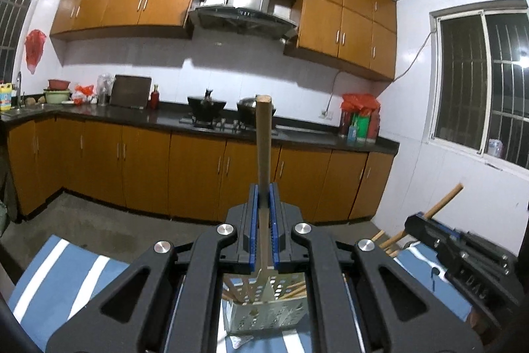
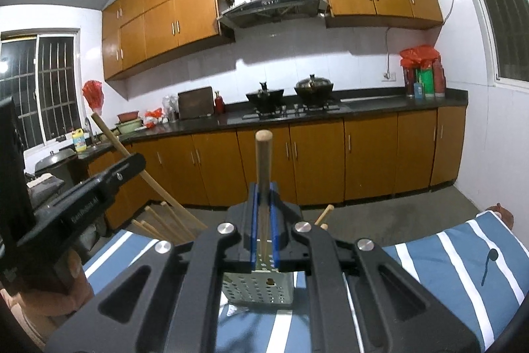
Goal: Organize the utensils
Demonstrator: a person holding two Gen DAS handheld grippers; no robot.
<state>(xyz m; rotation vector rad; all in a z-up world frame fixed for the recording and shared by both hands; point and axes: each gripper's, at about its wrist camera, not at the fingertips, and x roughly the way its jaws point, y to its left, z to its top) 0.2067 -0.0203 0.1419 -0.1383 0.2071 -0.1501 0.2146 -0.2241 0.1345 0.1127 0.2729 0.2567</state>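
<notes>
- We had plenty of open room ahead: bare concrete floor point(image 1: 109, 227) ran out to the kitchen cabinets point(image 1: 139, 167), and the striped cloth point(image 2: 463, 257) on the tabletop ended just past the perforated metal holder point(image 2: 258, 290).
- Our left tongs point(image 1: 264, 204) were pressed together, pinching a wooden-handled utensil point(image 1: 264, 134) standing upright above the holder, where more wooden sticks point(image 1: 294, 288) sat.
- Our right tongs point(image 2: 263, 204) were also clamped shut on another wooden handle point(image 2: 263, 154), right above the holder.
</notes>
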